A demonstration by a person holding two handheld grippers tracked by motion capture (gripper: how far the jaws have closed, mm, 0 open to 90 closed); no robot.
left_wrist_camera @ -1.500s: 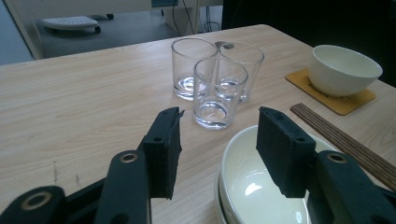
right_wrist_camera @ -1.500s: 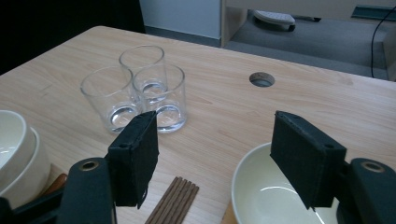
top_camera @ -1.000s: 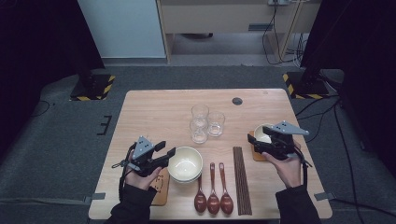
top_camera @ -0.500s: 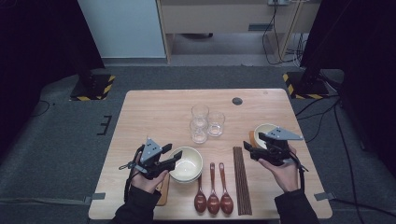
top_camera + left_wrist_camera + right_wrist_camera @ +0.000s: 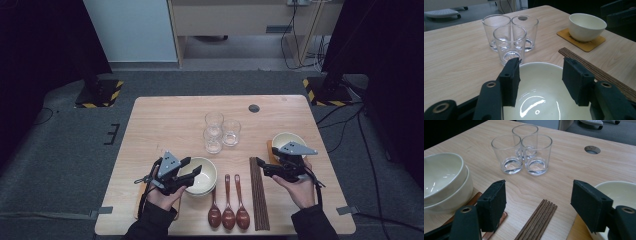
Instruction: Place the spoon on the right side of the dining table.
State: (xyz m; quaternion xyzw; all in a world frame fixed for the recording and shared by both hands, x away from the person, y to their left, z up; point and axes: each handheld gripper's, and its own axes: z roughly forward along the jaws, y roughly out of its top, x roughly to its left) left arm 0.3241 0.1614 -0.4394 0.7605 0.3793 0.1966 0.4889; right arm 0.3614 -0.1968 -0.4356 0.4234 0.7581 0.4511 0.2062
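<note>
Near half of the stacked bowls [image 5: 541,100] cut off by the lower edge in the left gripper view. Right-hand bowl [image 5: 621,195] partly hidden behind the right claw [image 5: 537,205]. Chopsticks [image 5: 537,222] cropped at the bottom. Spoon handles [image 5: 227,187] too small to separate clearly.

You're working in a lab-style recording room: black curtains [image 5: 45,60], hazard-striped stand bases [image 5: 97,95], loose cables [image 5: 300,30] beyond the table's [image 5: 165,120] far edge.

High view: overhead from the near edge, facing forward and down, far, whole table [image 5: 165,120]. Left gripper view: low, close over stacked bowls [image 5: 544,92], facing three glasses [image 5: 510,37]. Right gripper view: low, close above chopsticks [image 5: 537,220], sharing those glasses.
</note>
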